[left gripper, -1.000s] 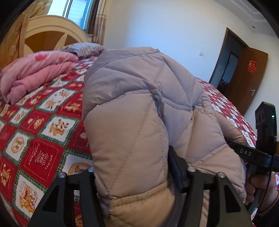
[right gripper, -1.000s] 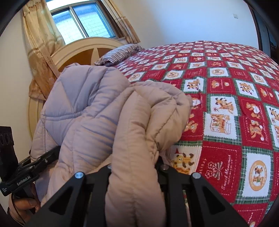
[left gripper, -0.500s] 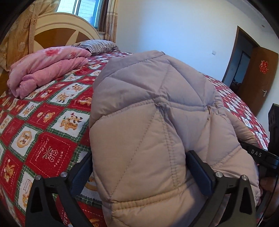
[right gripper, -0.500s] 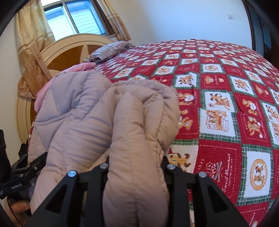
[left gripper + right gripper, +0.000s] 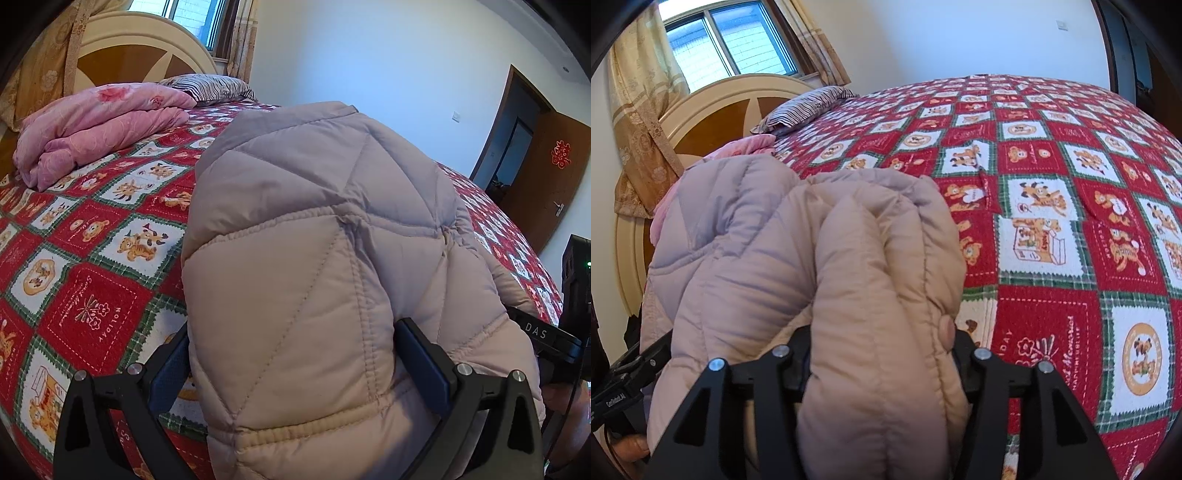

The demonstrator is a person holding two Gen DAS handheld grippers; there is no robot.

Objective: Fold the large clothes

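Note:
A folded, beige-lilac quilted puffer jacket (image 5: 310, 258) fills the middle of both views; it also shows in the right wrist view (image 5: 849, 258). It lies bunched on the near edge of the bed. My left gripper (image 5: 291, 354) has its jaws spread wide around one end of the jacket, with the fabric bulging between them. My right gripper (image 5: 882, 343) has its jaws closer together and squeezes a thick fold at the other end. The fingertips of both are hidden in the fabric. The right gripper's body (image 5: 546, 336) shows at the left view's right edge.
The bed carries a red patchwork quilt (image 5: 1052, 206) with bear pictures. A folded pink blanket (image 5: 99, 122) and a striped pillow (image 5: 210, 86) lie near the cream headboard (image 5: 129, 48). A brown door (image 5: 543, 177) stands open at the right. A window and curtains (image 5: 639, 110) are behind the headboard.
The left gripper's jaws have spread wider around the jacket. The right gripper's jaws have also eased apart somewhat. The jacket has sunk lower onto the bed, so more of the quilt and pink blanket shows.

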